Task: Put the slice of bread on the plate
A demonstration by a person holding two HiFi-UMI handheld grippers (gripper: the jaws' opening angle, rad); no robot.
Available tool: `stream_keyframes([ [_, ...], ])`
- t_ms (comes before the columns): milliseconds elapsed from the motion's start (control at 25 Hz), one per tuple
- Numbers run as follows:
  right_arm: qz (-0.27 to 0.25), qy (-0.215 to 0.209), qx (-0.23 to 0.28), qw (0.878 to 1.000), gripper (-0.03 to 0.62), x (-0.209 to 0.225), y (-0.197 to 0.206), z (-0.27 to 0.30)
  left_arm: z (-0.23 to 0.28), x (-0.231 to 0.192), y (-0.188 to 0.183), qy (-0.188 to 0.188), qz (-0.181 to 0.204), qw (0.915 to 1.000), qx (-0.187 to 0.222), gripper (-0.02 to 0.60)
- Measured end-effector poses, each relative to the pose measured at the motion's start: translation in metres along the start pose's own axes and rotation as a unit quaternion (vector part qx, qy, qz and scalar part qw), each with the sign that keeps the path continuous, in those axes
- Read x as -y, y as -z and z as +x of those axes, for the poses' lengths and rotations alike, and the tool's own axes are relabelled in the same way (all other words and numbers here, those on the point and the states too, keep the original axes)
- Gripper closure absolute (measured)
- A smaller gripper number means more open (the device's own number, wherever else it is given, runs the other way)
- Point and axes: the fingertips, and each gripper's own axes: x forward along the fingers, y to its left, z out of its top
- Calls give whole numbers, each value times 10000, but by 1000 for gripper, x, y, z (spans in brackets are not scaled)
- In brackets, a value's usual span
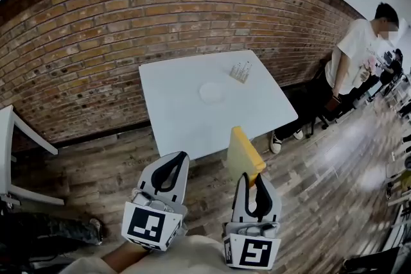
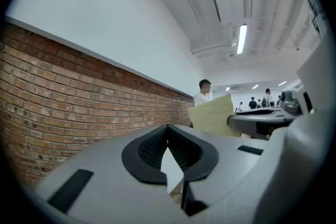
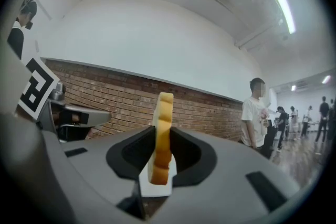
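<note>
1. A white square surface (image 1: pixel 186 119) stands against a brick wall (image 1: pixel 128 22) on a wooden floor (image 1: pixel 321 170).
2. A round white plate (image 1: pixel 212 92) lies near the middle of the surface, and its top shows only plain white.
3. At 1 o'clock from the plate, near the far edge, stands a small clear holder (image 1: pixel 241 71). What is in it is too small to tell.
4. The slice of bread (image 1: pixel 244 154) is off the surface, held in the air at 5 o'clock from the plate, in front of the surface's near edge.
5. The right gripper (image 1: pixel 253 179) has its jaws clamped on the lower part of the slice, one pad on each flat face.
6. In the right gripper view the slice (image 3: pixel 163 134) stands on edge with its crust rim toward the camera. Its long axis runs from 6 to 12 o'clock and most of it rises above the jaws.
7. In the head view the slice reaches from the jaws toward 11 o'clock, with a pale flat face turned toward the left gripper (image 1: pixel 173 163).
8. The left gripper's jaws are together at the tips and hold nothing. It is beside the right gripper at 9 o'clock, apart from the bread.
9. A person in a white shirt (image 1: pixel 359 48) stands at 3 o'clock, beyond the surface's right corner.
</note>
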Motion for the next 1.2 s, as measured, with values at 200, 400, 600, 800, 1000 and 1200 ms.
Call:
stream_keyframes([
  [200, 41, 93, -31, 9999, 499, -5, 2, 29, 25, -20, 0, 123, -8, 9999, -24, 572],
  [400, 47, 88, -94, 9999, 499, -4, 5, 50, 43, -29, 2, 170, -72, 9998, -58, 572],
  [600, 131, -15, -195, 9997, 499, -5, 10, 69, 56, -36, 1, 182, -12, 9997, -144, 572],
  [800, 117, -72, -132, 9998, 499, 6, 13, 95, 83, -42, 0, 147, 30, 9998, -136, 572],
  [1000, 171, -169, -170, 9996, 499, 20, 19, 136, 121, -52, 4, 63, 35, 9998, -201, 572],
  [1200, 185, -341, -310, 9988, 499, 34, 29, 187, 169, -68, 11, -44, -30, 9996, -278, 572],
])
